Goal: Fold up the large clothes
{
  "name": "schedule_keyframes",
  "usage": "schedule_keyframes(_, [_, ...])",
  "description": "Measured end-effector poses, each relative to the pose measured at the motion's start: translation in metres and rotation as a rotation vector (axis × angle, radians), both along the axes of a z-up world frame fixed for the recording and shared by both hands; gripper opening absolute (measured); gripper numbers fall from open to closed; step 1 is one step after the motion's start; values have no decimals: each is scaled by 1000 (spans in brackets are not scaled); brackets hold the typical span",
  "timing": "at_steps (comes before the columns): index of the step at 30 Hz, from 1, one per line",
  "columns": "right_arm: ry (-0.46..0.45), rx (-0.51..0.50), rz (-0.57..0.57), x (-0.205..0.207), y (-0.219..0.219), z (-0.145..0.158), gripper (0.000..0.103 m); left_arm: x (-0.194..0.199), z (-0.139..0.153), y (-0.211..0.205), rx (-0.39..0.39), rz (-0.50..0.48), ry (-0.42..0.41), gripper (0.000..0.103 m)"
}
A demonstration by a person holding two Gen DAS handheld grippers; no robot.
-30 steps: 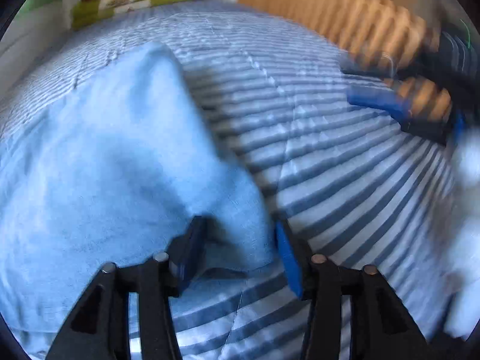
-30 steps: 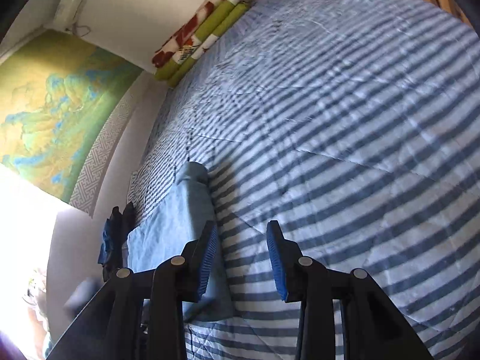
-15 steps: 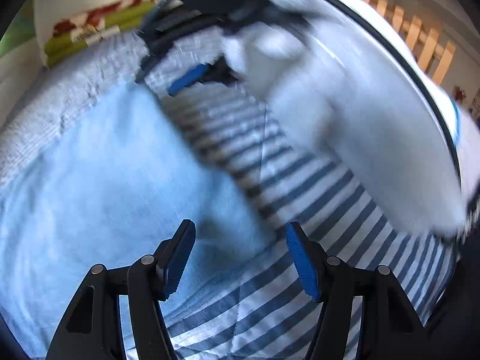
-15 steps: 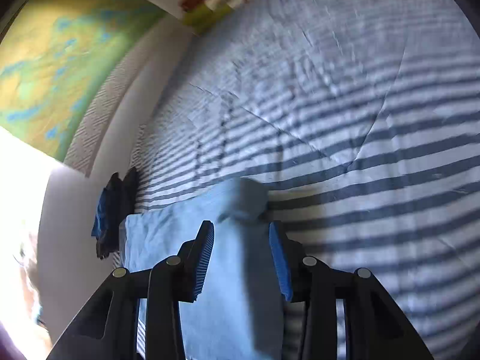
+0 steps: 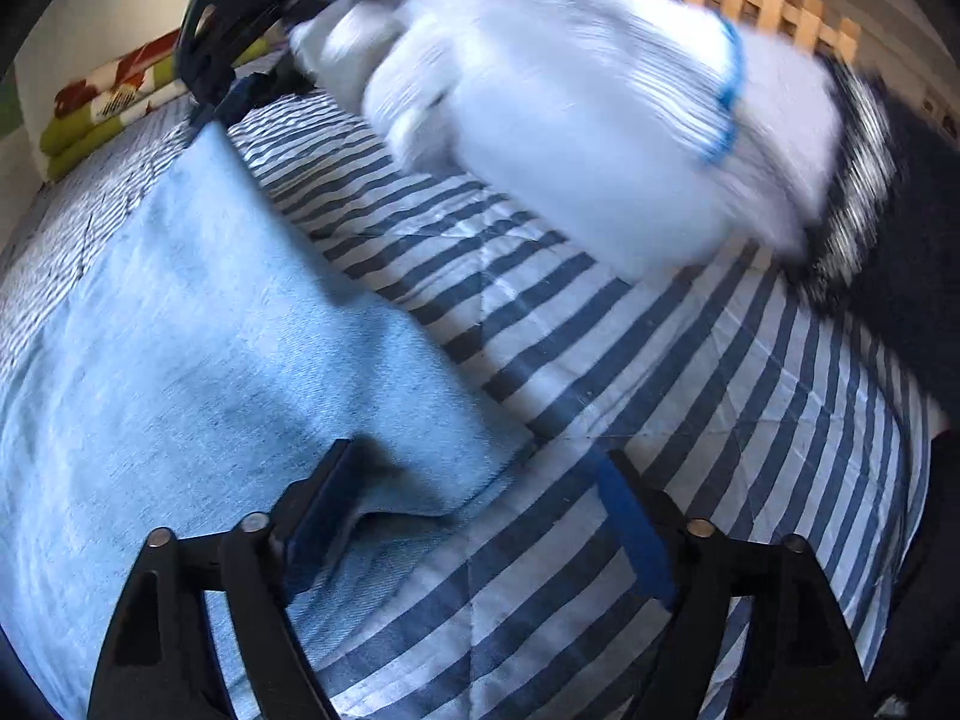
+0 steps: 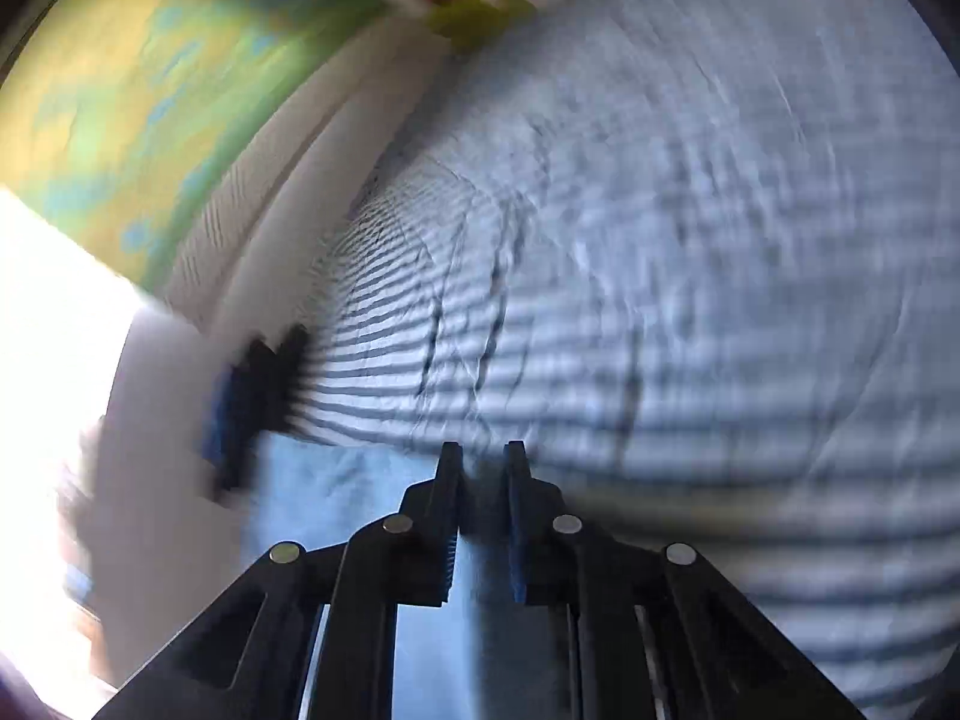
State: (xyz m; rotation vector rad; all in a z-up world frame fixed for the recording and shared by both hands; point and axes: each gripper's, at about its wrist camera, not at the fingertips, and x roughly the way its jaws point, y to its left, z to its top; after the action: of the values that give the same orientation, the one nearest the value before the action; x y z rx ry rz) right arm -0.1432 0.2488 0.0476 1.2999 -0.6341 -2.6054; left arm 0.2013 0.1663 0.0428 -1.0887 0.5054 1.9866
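Observation:
A light blue denim garment (image 5: 198, 324) lies flat on the striped bed cover (image 5: 690, 420). My left gripper (image 5: 474, 480) hangs over its near corner. Its jaws are opening, and the cloth lies loose between them with the pads off it. A white-gloved hand (image 5: 570, 90) crosses the top of the left wrist view and carries my right gripper (image 5: 225, 99) to the garment's far corner. In the blurred right wrist view the right gripper (image 6: 483, 462) is shut, with a strip of the blue garment (image 6: 348, 492) pinched between its pads.
A folded red and green blanket (image 5: 108, 114) lies at the far end of the bed. A wooden slatted rail (image 5: 750, 0) runs along the bed's right side. A green and yellow wall map (image 6: 120, 90) hangs left. A blurred dark shape (image 6: 240, 408) sits by the garment's edge.
The right gripper came down over the garment's far corner and closed on it. The gloved hand swept across the left wrist view. The left jaws spread wider over the near corner.

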Motion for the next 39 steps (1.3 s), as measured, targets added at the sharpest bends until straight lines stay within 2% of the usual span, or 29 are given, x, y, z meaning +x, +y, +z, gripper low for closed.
schedule_keyframes(1, [-18, 151, -51, -5, -3, 1, 5, 2, 0, 1, -5, -1, 2, 86])
schedule_keyframes(2, [-65, 165, -87, -9, 5, -2, 7, 3, 2, 0, 1, 8, -7, 86])
schedule_keyframes(3, [-78, 116, -94, -8, 11, -2, 8, 3, 5, -3, 17, 14, -21, 84])
schedule_keyframes(4, [-63, 24, -98, 0, 18, 2, 8, -2, 8, -6, 41, 22, -42, 81])
schedule_keyframes(5, [-14, -58, -81, 13, 22, 12, 8, -2, 14, -13, 65, 36, -63, 74])
schedule_keyframes(6, [13, -97, -45, 23, 18, 19, 9, -1, 21, -20, 86, 54, -78, 70])
schedule_keyframes(8, [24, -135, 41, 38, -5, 26, 11, 1, 38, -44, 135, 85, -96, 70])
schedule_keyframes(9, [22, -130, 71, 46, -15, 25, 16, 1, 49, -53, 145, 99, -88, 70])
schedule_keyframes(11, [-4, -86, 106, 60, -30, 14, 21, 6, 65, -82, 156, 152, -50, 70])
schedule_keyframes(14, [-71, 28, 128, 65, -45, -11, 23, 2, 84, -143, 151, 303, 28, 70])
schedule_keyframes(15, [-105, 66, 117, 65, -45, -23, 22, -23, 87, -159, 149, 351, 39, 70])
schedule_keyframes(16, [-136, 75, 110, 65, -41, -36, 22, -31, 88, -185, 144, 431, 48, 70])
schedule_keyframes(17, [-124, 61, 96, 68, -38, -41, 20, -47, 87, -204, 134, 502, 52, 70])
schedule_keyframes(18, [-125, 70, 94, 71, -39, -39, 20, -70, 83, -226, 115, 586, 44, 70])
schedule_keyframes(19, [-138, 98, 94, 71, -41, -37, 20, -76, 74, -253, 81, 663, 26, 70])
schedule_keyframes(20, [-148, 136, 87, 71, -44, -31, 19, -84, 57, -279, 14, 748, -11, 70])
schedule_keyframes(21, [-152, 180, 69, 73, -48, -23, 22, -85, 46, -298, -11, 773, -41, 68])
schedule_keyframes(23, [-112, 213, 54, 76, -60, -1, 24, -72, 41, -330, 53, 755, -63, 65])
schedule_keyframes(25, [-80, 232, 83, 77, -80, 14, 24, -64, 57, -342, 73, 768, -14, 65])
schedule_keyframes(27, [-76, 242, 113, 79, -106, 21, 24, -58, 77, -357, 128, 780, 36, 65])
schedule_keyframes(31, [-32, 231, 222, 80, -166, 36, 24, -83, 107, -397, 214, 918, 114, 65])
schedule_keyframes(34, [65, 178, 306, 76, -217, 56, 24, -103, 102, -423, 265, 973, 59, 63])
schedule_keyframes(35, [80, 168, 319, 73, -228, 60, 24, -108, 95, -427, 270, 972, 40, 58])
schedule_keyframes(38, [118, 199, 390, 51, -277, 64, 24, -118, 73, -432, 258, 987, -44, 31])
schedule_keyframes(39, [118, 247, 423, 40, -297, 62, 24, -121, 65, -436, 264, 986, -68, 30])
